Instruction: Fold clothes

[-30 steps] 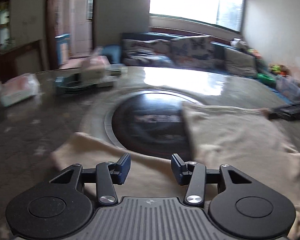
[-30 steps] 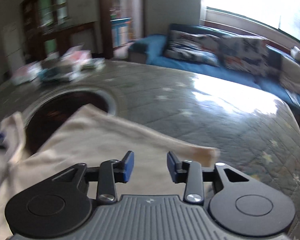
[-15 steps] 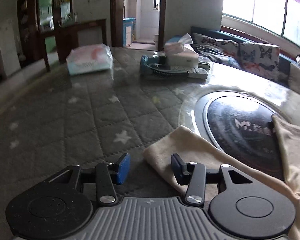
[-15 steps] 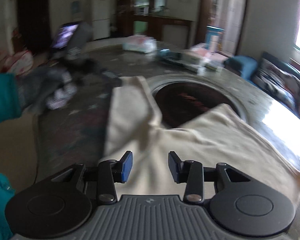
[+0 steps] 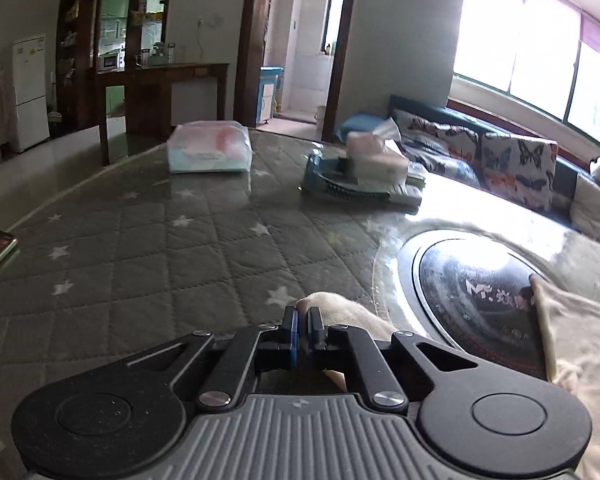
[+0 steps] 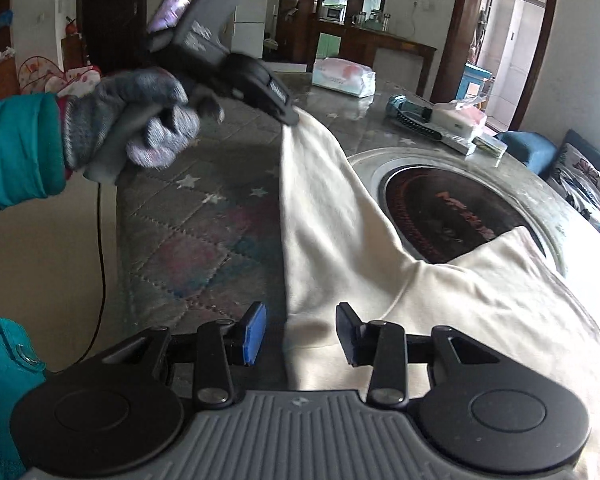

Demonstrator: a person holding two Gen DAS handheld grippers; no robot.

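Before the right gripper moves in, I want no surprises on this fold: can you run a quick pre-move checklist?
1. left gripper shut on the corner of the cream garment: ok.
2. Held corner lifted off the table: ok.
3. right gripper open: ok.
4. Garment's near edge lies between the right fingers: ok.
5. Cloth lying flat: not ok, it is creased and draped over the round black hob.
6. Far end of the garment: cannot tell, out of frame.

Bare quilted tabletop [image 5: 148, 248] left; tissue pack [image 5: 209, 147] and tray [image 5: 356, 184] stand far across.
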